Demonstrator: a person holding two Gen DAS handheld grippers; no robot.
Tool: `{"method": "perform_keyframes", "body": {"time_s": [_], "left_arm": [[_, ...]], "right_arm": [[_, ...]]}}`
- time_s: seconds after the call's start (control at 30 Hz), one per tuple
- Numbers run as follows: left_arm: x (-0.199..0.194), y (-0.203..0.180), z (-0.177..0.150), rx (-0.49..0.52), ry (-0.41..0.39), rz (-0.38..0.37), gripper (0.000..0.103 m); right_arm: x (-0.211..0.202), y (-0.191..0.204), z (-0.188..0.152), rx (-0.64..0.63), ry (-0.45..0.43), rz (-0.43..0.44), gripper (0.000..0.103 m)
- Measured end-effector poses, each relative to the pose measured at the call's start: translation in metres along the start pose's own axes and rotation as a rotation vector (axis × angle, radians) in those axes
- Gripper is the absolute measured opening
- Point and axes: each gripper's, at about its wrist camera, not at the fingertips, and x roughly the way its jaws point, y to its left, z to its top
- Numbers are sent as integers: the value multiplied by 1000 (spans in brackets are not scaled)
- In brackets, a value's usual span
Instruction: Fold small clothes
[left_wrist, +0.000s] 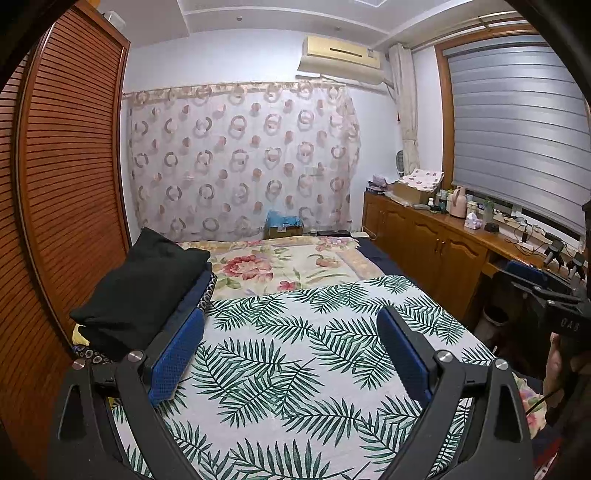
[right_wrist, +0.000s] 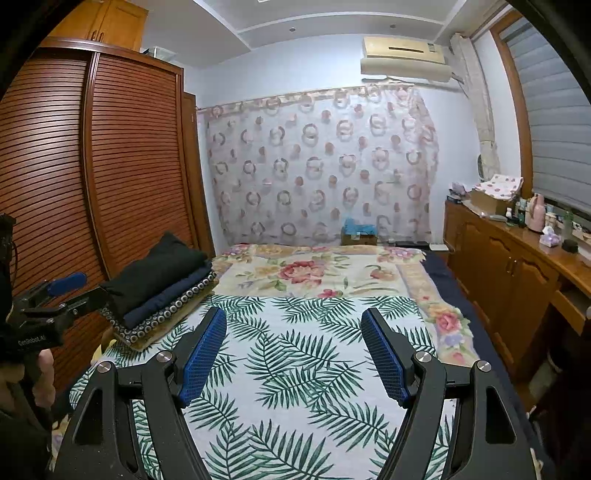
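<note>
Bedroom, folded clothes stack (right_wrist: 162, 284), leaf-print sheet (right_wrist: 295, 369)

White lettering reading roughly "CenRobot.AI" runs along the black body of the left gripper (right_wrist: 70, 284) at the left edge of the right wrist view. In the left wrist view, the right gripper (left_wrist: 561, 258) bears pale characters resembling "OA8", too small to confirm.
</note>
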Motion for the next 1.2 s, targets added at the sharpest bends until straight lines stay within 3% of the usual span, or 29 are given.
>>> {"method": "perform_keyframes", "body": {"time_s": [1.2], "left_arm": [[-1,-1,-2,-2,0,-1,95]], "right_arm": [[8,-30,0,-7,2,-2,77]]}}
